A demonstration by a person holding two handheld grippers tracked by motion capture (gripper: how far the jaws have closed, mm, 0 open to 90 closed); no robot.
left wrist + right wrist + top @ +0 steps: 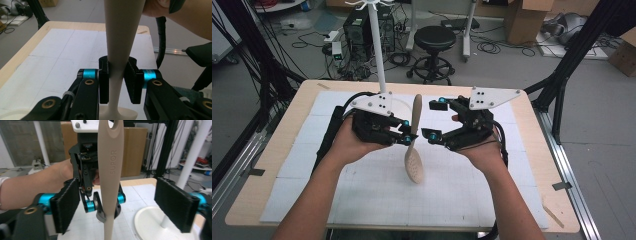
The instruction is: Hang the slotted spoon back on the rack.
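- The beige slotted spoon (pixel 414 137) hangs above the counter (pixel 277 165), near its middle, in front of the white stand (pixel 379 60). Its handle points up and away from the person, and its perforated bowl hangs low, clear of the white mat (pixel 362 195).
- The left gripper (pixel 408 136) is clamped on the thin neck of the spoon, just above the bowl. In the left gripper view both pads (pixel 103 82) press the neck from either side.
- The right gripper (pixel 435 120) holds nothing. Its jaws stand apart on either side of the spoon's upper handle, and in the right gripper view both pads (pixel 66 203) are clear of it.
- The spoon looks stiff and light, probably moulded plastic or smooth wood with the brand name pressed into the handle. It should not bend or crush in a firm grip.
- The surface looks smooth and the neck is round and tapered, so the spoon may pivot or slide in a loose grip.
- The broad, flat part of the upper handle, below the hanging hole, seems the best place for the right gripper, with the pads flat on its two wide faces.
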